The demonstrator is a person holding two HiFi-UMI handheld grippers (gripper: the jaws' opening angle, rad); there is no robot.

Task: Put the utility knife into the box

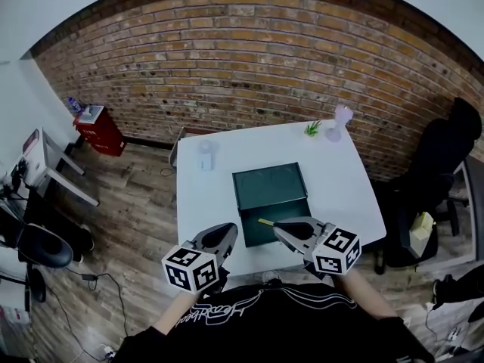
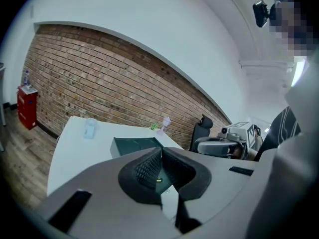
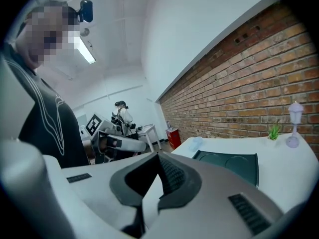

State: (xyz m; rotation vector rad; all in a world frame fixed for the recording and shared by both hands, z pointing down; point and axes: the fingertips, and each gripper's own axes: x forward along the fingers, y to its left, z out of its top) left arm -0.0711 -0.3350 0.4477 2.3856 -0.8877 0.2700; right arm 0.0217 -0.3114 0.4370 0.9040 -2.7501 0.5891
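The left gripper (image 1: 229,231) and the right gripper (image 1: 280,230) hover side by side over the near edge of the white counter (image 1: 203,199), just ahead of the person's dark shirt (image 1: 265,324). Each gripper's jaws are closed tip to tip with nothing between them. The dark green box (image 1: 271,184) lies open just beyond them, in the middle of the counter. The yellow utility knife (image 1: 265,221) rests in the box's near half, just ahead of the right gripper's tips. Farther back, a clear cup (image 1: 206,156) stands left of the box. A small green plant (image 1: 312,128) and a pale lilac stemmed ornament (image 1: 340,119) stand at the far right corner. Behind the counter rises a brick wall (image 1: 249,59).
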